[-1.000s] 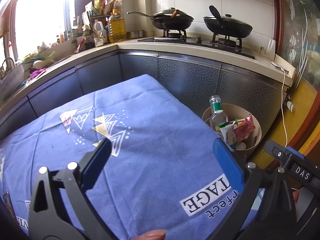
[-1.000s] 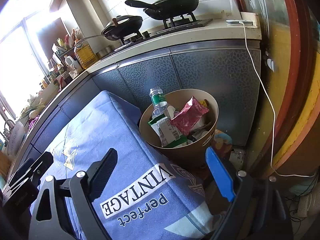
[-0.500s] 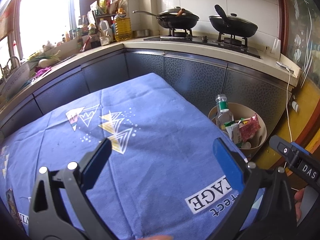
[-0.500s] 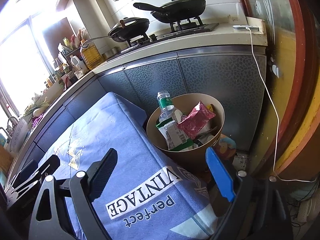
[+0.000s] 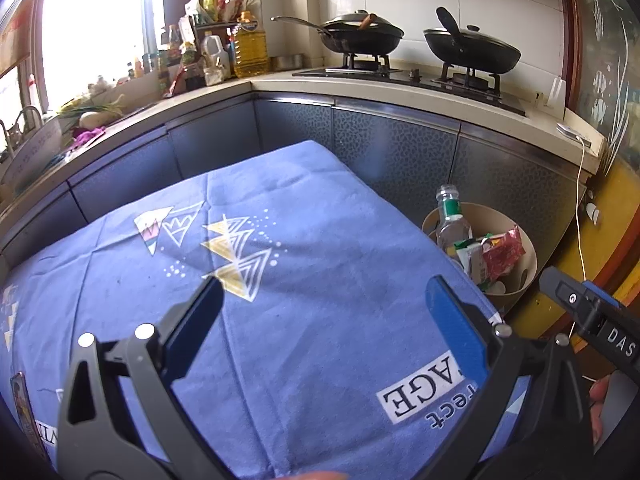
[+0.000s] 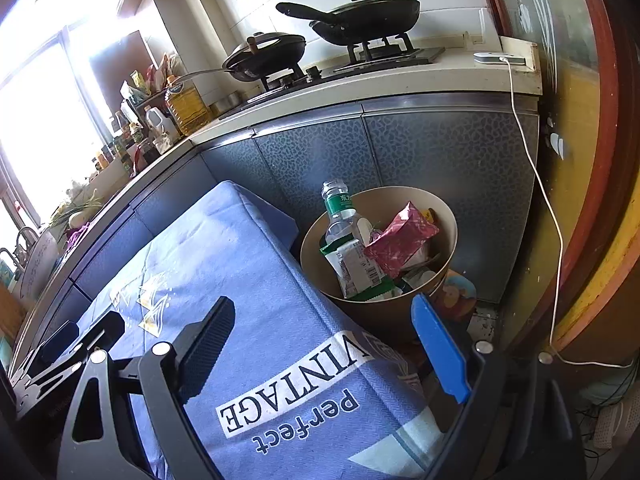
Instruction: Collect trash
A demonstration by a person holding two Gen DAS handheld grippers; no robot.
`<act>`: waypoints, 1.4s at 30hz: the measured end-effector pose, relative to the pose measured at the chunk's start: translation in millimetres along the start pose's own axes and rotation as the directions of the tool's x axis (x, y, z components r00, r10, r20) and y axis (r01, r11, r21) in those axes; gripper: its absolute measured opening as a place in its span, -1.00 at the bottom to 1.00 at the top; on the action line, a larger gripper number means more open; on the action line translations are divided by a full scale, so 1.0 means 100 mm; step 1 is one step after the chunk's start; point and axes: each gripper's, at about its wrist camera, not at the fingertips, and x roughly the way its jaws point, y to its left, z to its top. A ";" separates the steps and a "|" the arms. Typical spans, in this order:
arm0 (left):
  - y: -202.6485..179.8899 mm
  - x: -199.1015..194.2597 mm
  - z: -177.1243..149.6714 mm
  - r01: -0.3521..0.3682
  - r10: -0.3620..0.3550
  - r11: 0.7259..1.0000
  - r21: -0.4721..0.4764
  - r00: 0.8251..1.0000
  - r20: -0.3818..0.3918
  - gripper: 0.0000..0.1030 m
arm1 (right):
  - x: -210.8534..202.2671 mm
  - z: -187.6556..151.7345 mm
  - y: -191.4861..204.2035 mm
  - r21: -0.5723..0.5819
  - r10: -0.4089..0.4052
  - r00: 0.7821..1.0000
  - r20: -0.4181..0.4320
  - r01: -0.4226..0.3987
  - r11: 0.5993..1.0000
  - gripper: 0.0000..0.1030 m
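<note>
Both grippers' jaws spread wide, nothing between them: left gripper [image 5: 324, 316] over the cloth [image 5: 300, 300], right gripper [image 6: 324, 344] over the cloth edge, aimed toward the bin [image 6: 448, 216]. Bin is tan, round, on the floor between cloth-covered table and cabinets, full: clear bottle [image 6: 340, 216] with green label, upright; red wrapper [image 6: 400, 240]; green-white carton [image 6: 356, 268] with barcode. Bottle label text too small to read, possibly Chinese. Cloth print: "perfect VINTAGE". Right gripper body reads "DAS" in left view.
</note>
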 end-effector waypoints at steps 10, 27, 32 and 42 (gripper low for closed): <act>0.04 0.02 -0.02 -0.004 0.004 1.000 -0.006 1.000 -0.007 0.88 | 0.02 -0.02 0.04 -0.006 0.005 1.000 -0.009 -0.005 1.000 0.72; 0.11 0.08 -0.08 -0.015 0.014 1.000 -0.024 0.999 -0.029 0.88 | 0.07 0.00 0.13 -0.017 0.022 1.000 -0.014 -0.022 1.000 0.72; 0.13 0.11 -0.10 -0.018 0.017 0.999 -0.030 0.999 -0.040 0.88 | 0.10 -0.01 0.14 -0.019 0.026 0.999 -0.021 -0.026 0.999 0.72; 0.13 0.16 -0.12 -0.025 0.024 0.999 -0.026 0.998 -0.055 0.88 | 0.12 -0.01 0.16 -0.021 0.027 0.999 -0.024 -0.027 0.999 0.72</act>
